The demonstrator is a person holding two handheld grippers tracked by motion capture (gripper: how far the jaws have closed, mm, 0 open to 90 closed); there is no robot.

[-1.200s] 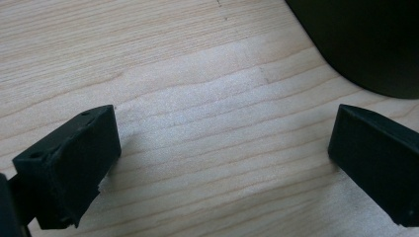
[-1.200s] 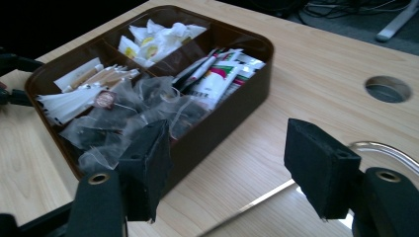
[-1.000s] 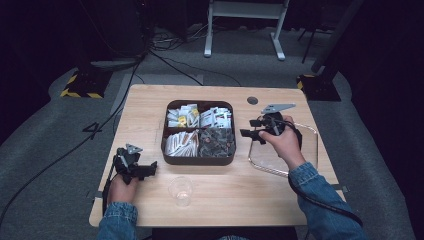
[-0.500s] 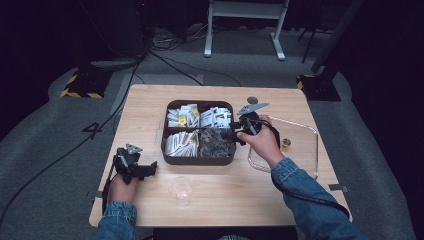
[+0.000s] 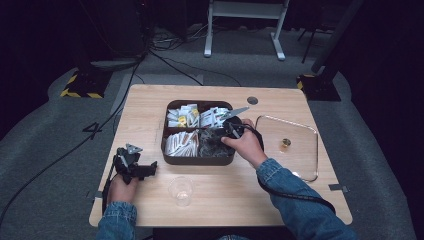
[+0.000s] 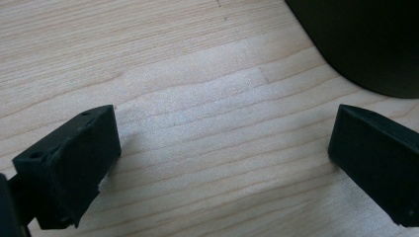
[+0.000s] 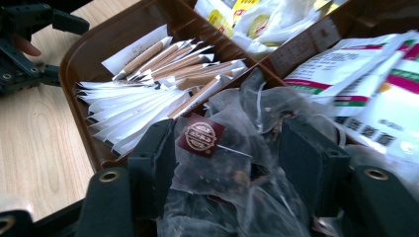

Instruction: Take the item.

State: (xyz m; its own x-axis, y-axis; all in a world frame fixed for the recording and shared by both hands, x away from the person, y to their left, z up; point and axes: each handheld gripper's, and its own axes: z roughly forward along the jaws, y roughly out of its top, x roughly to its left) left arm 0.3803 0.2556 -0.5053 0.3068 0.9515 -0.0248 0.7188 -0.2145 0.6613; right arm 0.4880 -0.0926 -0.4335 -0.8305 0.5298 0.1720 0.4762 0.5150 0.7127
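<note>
Clear crinkly tea-bag sachets (image 7: 232,182) in the brown four-compartment tray (image 5: 172,159) are straddled by the right gripper (image 7: 227,163), jaws apart; the left gripper (image 6: 222,163) is rested wide open on the pale wooden table (image 6: 197,98).

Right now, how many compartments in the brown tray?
4. Far left: yellow-and-white packets. Far right: white packets. Near left: paper sticks. Near right: clear tea bags, with the right gripper over it.

Left gripper (image 5: 136,165) low on table just left-front of the tray (image 5: 172,158), jaws wide apart, nothing between. Right gripper (image 7: 225,163) reaches into tray's front-right compartment, jaws part-open around a clear sachet (image 7: 212,158), forearm angled in from front right.
</note>
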